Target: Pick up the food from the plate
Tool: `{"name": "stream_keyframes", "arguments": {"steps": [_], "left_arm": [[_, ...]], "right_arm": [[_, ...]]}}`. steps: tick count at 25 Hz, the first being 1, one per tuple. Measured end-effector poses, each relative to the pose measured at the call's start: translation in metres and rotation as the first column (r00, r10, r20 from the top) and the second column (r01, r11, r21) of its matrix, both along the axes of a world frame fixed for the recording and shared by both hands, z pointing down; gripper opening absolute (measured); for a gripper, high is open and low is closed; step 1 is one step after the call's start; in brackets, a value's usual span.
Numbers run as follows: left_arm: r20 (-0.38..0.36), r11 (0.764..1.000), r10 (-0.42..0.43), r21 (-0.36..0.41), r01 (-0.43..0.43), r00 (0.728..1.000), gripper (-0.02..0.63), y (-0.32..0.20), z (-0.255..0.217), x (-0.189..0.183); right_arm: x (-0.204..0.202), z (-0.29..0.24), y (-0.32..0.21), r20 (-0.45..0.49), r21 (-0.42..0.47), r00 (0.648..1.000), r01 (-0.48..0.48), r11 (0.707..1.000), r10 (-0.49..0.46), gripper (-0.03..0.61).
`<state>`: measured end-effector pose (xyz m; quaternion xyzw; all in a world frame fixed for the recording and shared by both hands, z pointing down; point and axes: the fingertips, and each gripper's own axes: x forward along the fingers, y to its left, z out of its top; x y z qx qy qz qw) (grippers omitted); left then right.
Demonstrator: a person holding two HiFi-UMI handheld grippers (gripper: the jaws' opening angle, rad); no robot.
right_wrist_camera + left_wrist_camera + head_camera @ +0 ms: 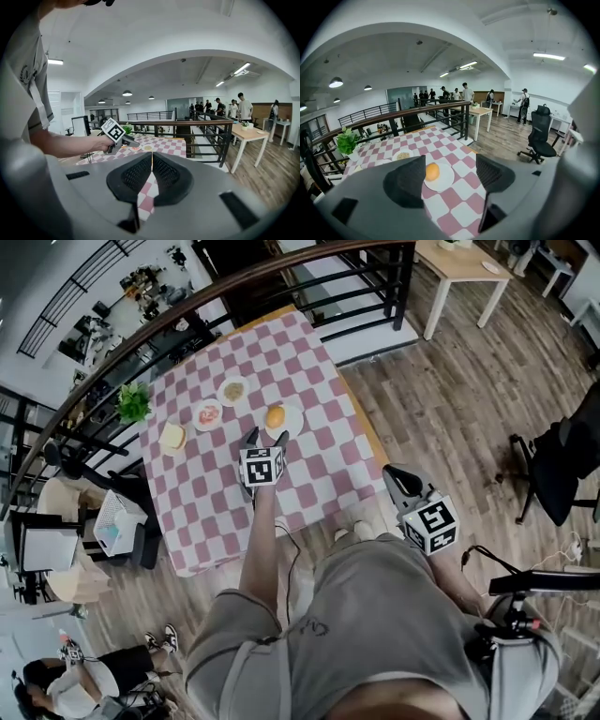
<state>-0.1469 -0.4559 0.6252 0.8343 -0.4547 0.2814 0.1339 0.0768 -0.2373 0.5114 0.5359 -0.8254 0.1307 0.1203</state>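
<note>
A round orange piece of food [275, 416] lies on a white plate [291, 424] on the pink-checked table [309, 465]. My left gripper [264, 438] hangs just short of that plate, open, with nothing between its fingers. In the left gripper view the orange food [432, 171] and its plate [443, 182] show in the gap beside the left finger [408, 180]. My right gripper [397, 478] is held off the table's right edge, and in its own view the right gripper [152, 176] is shut and empty.
Further left on the table are a plate of red food [207, 414], a plate of beige food [232, 390], a slice of bread [172, 437] and a green plant [133, 403]. A black railing [281, 277] runs behind the table. An office chair [562, 465] stands at right.
</note>
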Motion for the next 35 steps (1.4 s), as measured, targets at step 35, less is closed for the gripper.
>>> {"name": "stream_keyframes", "arguments": {"steps": [35], "left_arm": [[0.194,0.907,0.059,-0.419,0.028,0.979,0.347,-0.139,0.212,-0.01]], "right_arm": [[0.061,0.026,-0.005,-0.079,-0.088,0.964,-0.261,0.961,0.255,0.015]]}}
